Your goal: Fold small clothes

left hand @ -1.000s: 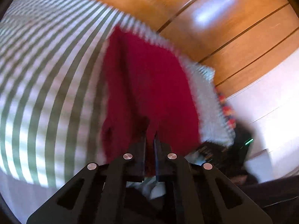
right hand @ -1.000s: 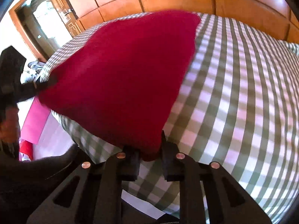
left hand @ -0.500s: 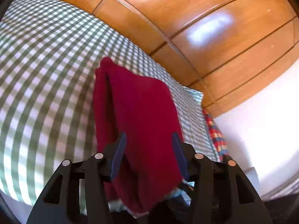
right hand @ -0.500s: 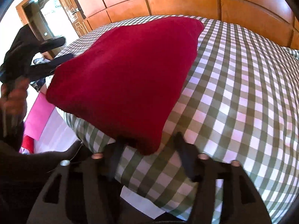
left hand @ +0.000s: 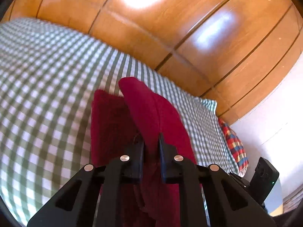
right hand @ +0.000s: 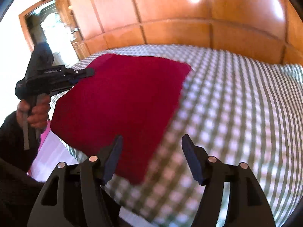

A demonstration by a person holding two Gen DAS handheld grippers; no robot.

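Note:
A dark red garment (right hand: 121, 102) lies folded on the green-and-white checked bed (right hand: 236, 104). In the left wrist view my left gripper (left hand: 151, 138) is shut on the near edge of the red garment (left hand: 151, 111), and a fold of it rises between the fingers. My right gripper (right hand: 151, 141) is open and empty, raised just above the garment's near corner. The left gripper also shows in the right wrist view (right hand: 83, 72), held at the garment's left edge.
A wooden panelled wall (left hand: 170, 28) runs behind the bed. A checked pillow (left hand: 208, 104) and a multicoloured plaid cloth (left hand: 233, 141) lie at the bed's right end. A doorway (right hand: 55, 34) is at the left. A pink item (right hand: 44, 138) lies below the bed edge.
My right gripper opened, let go of the garment and pulled back. My left gripper opened half a second ago and has shut again on the garment's edge, lifting a fold.

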